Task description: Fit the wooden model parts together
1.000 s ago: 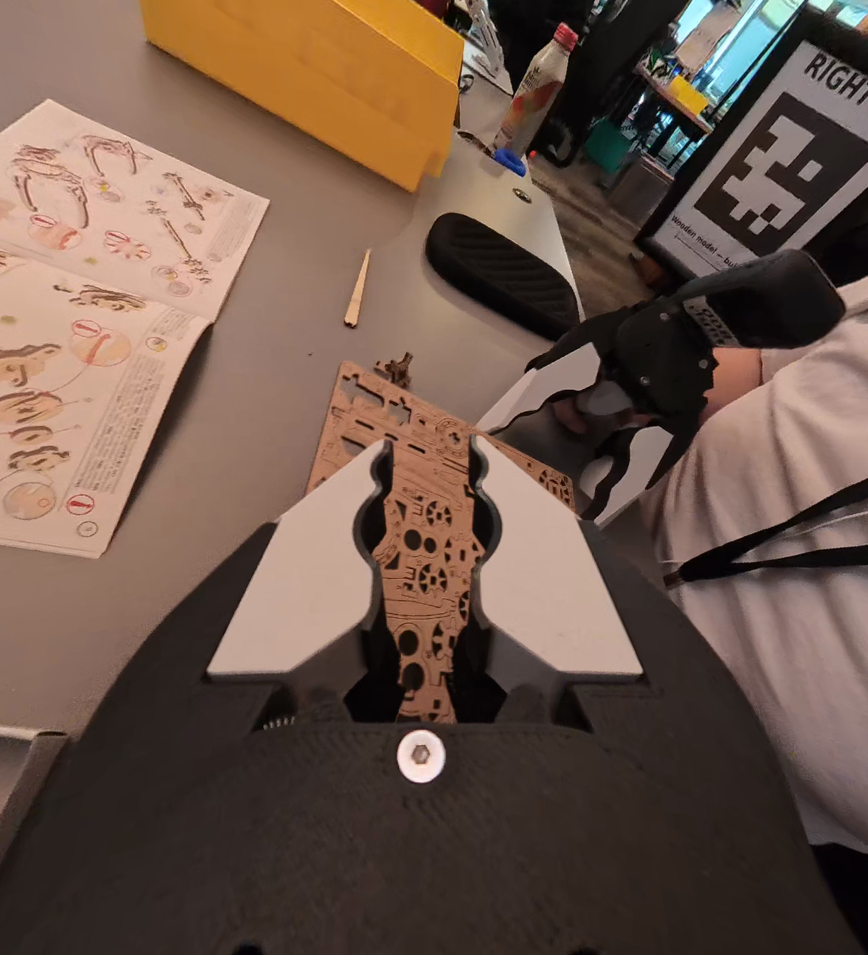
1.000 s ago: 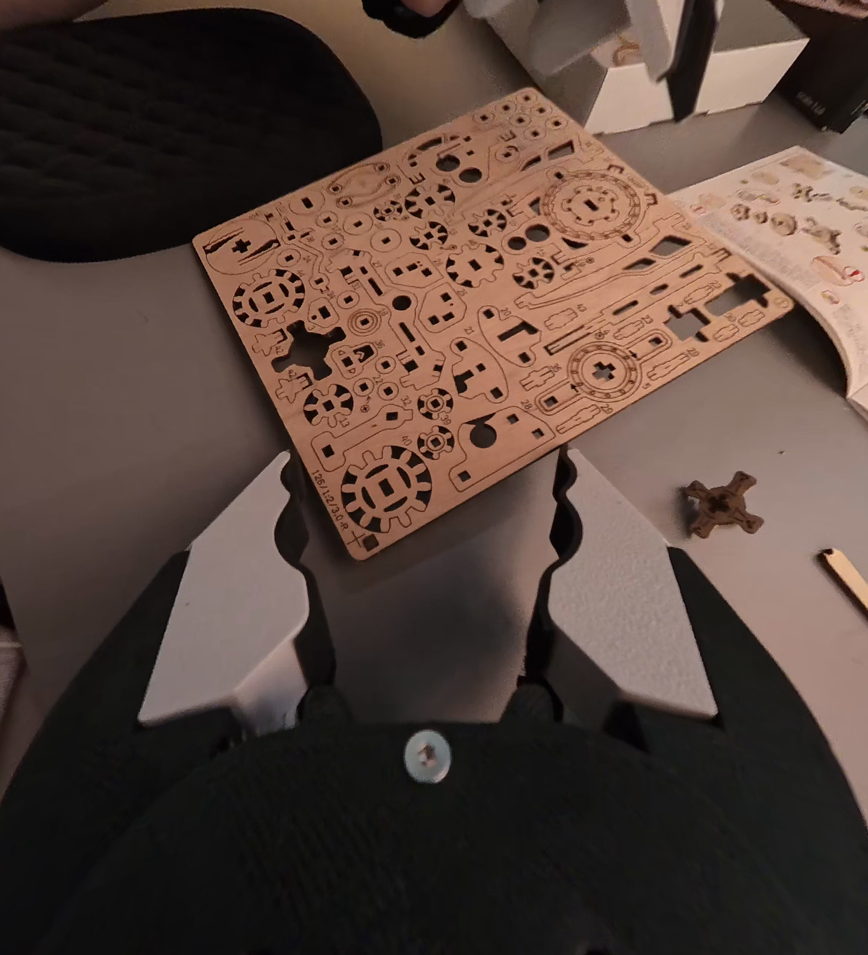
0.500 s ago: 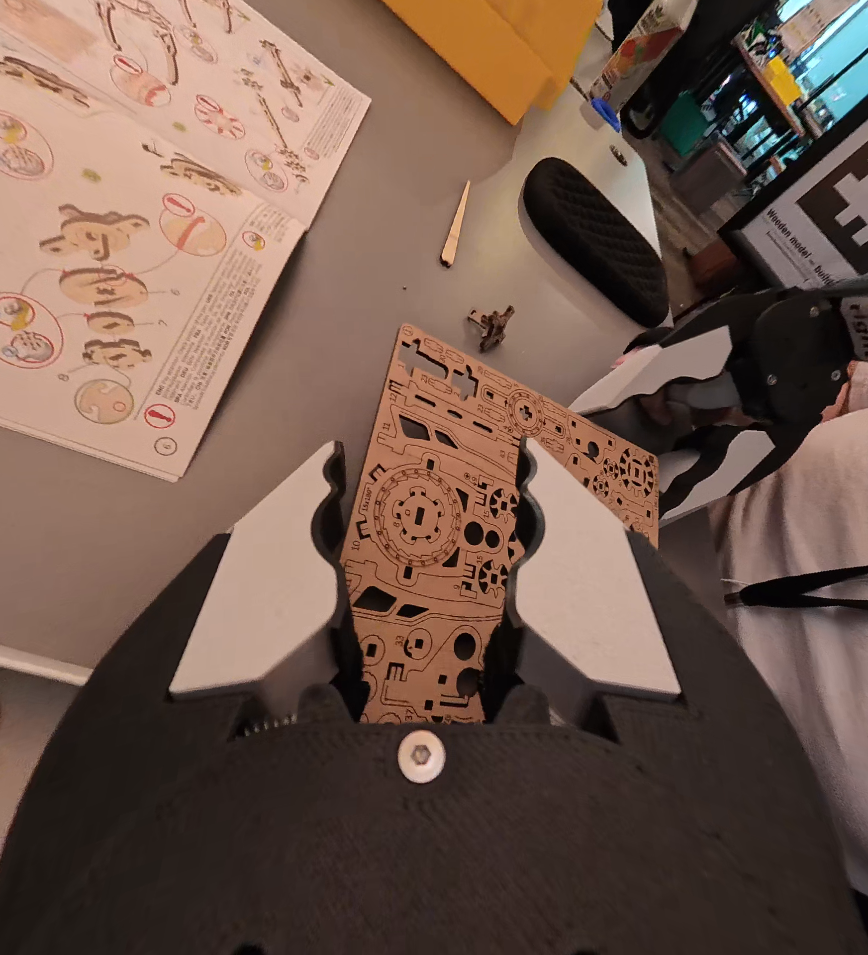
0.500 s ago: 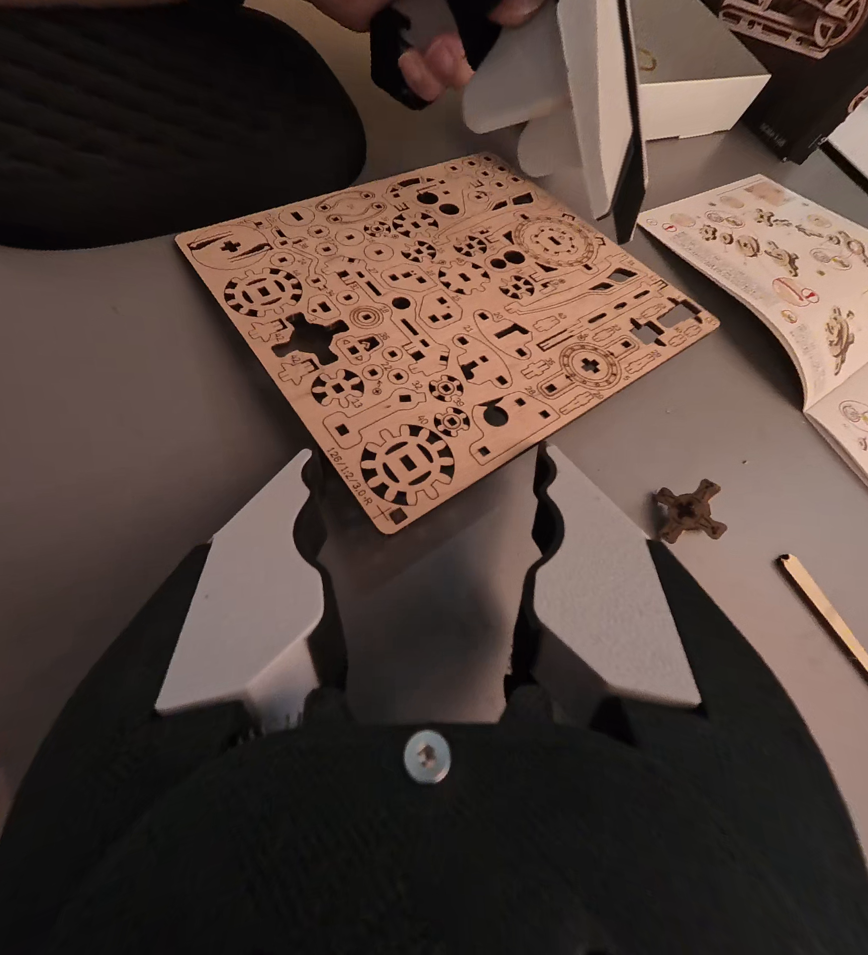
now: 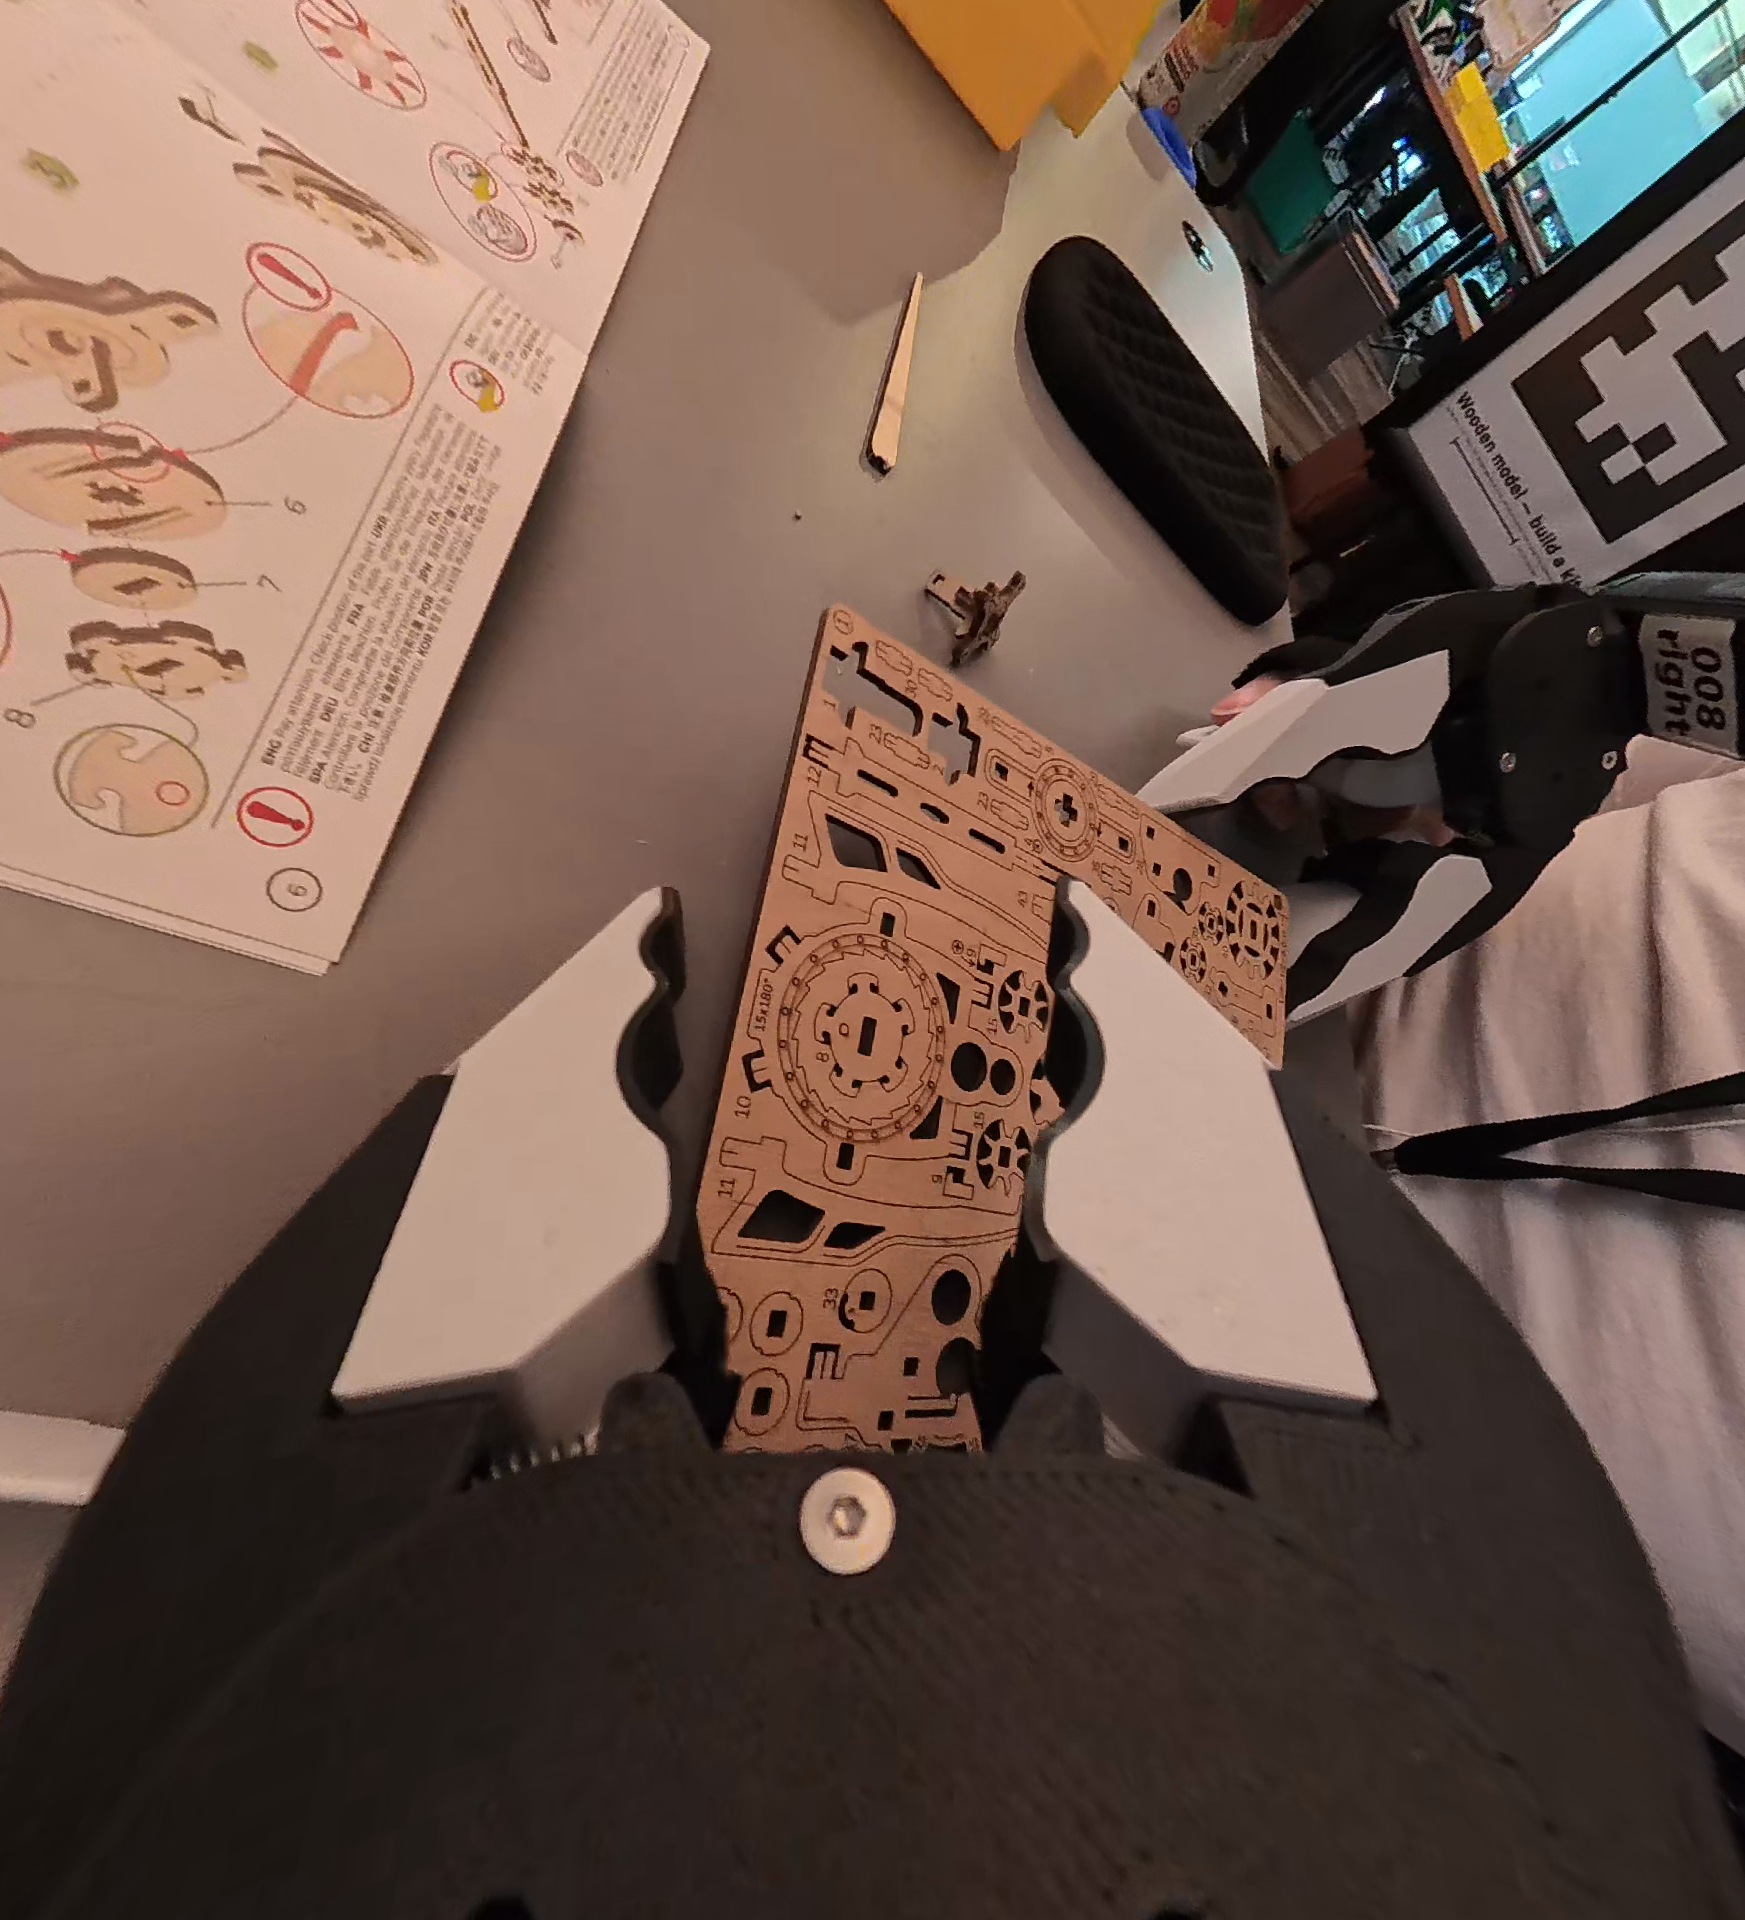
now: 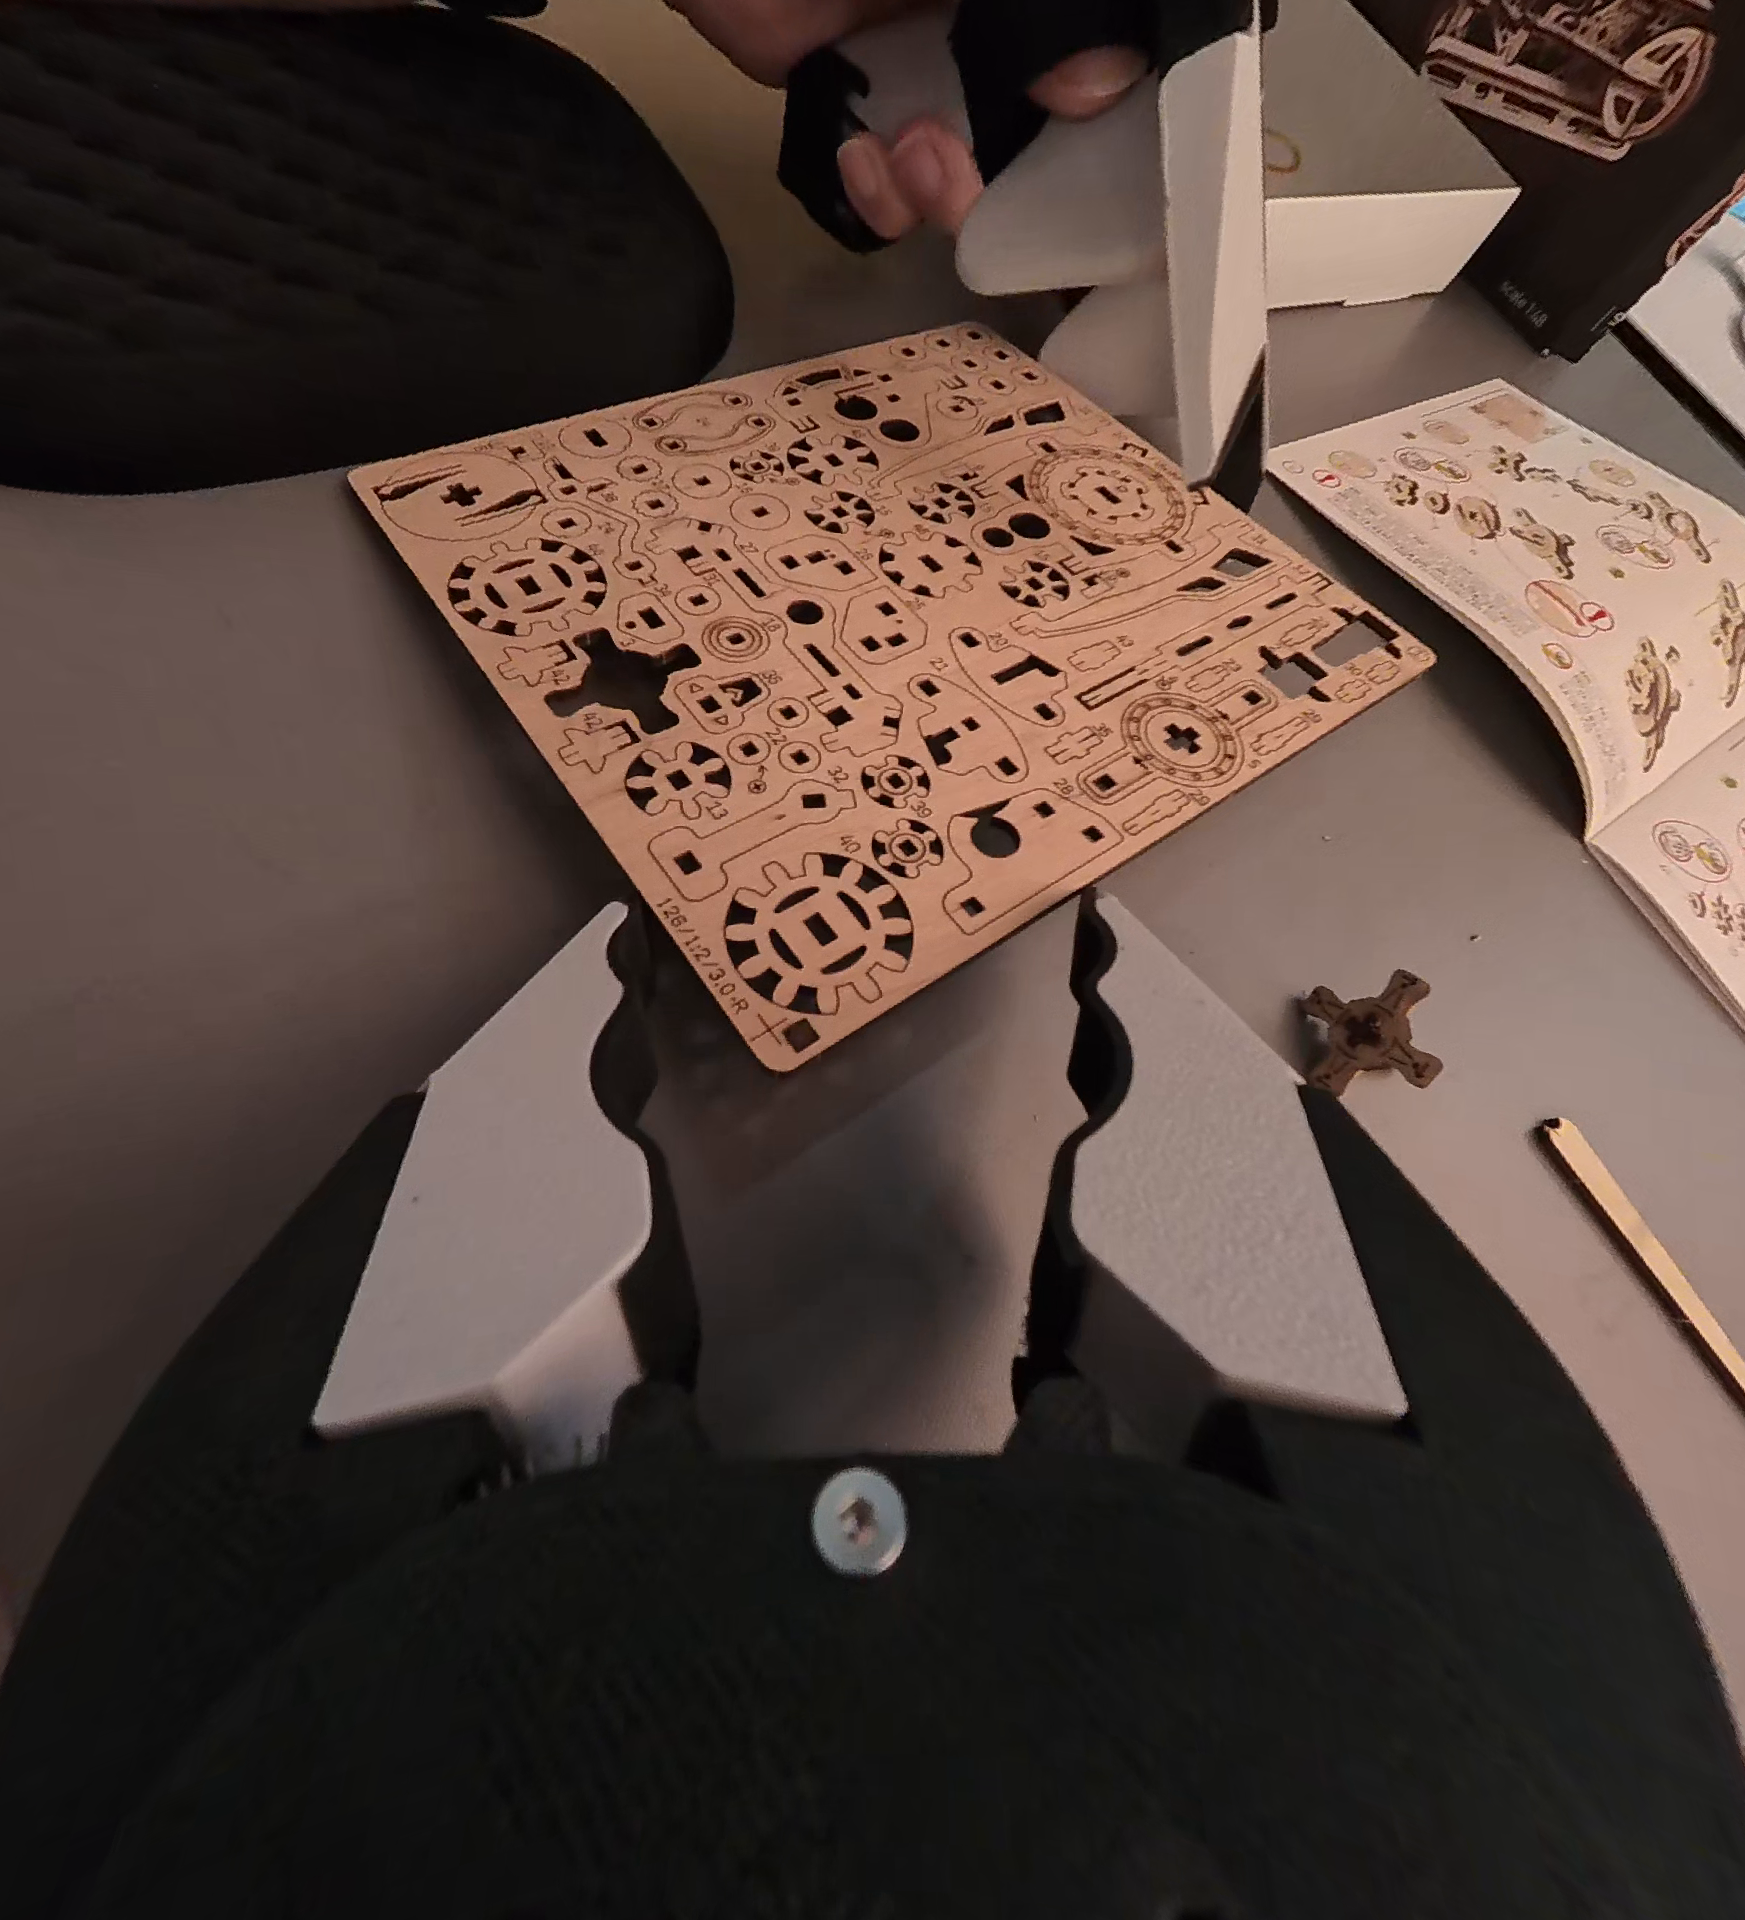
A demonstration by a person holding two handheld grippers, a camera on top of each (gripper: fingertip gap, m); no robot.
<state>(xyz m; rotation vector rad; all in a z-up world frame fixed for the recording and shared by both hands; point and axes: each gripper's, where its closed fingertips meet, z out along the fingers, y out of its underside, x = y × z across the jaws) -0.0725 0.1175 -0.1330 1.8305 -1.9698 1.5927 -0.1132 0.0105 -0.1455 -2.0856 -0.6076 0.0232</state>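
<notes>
Parts sheet: the laser-cut wooden sheet (image 6: 878, 665) lies flat on the grey table (image 6: 172, 831), one cross-shaped hole already punched out of it.
What changed: the left gripper (image 5: 863, 914) has swung in over the sheet's far edge within the last second, and its fingers have spread from a narrow gap to a wide one (nothing gripped, the sheet merely shows through between them).
Right gripper: the right gripper (image 6: 852, 914) has crept closer to the near corner, jaws well apart and empty, tips just beside the wood.
Meaning: looks like both tools are closing on the sheet to free the next part; no joining has begun, I'd judge.
Loose pieces: a dark cross-shaped part (image 6: 1367, 1034) and a thin wooden stick (image 6: 1699, 1309) lie right of the sheet, apart from it.
Guide: the instruction booklet (image 6: 1616, 623) lies open beyond them.
Containers: a white box (image 6: 1367, 249) at the far side, contents hidden; a yellow bin (image 5: 1024, 62) farther off, inside unseen.
</notes>
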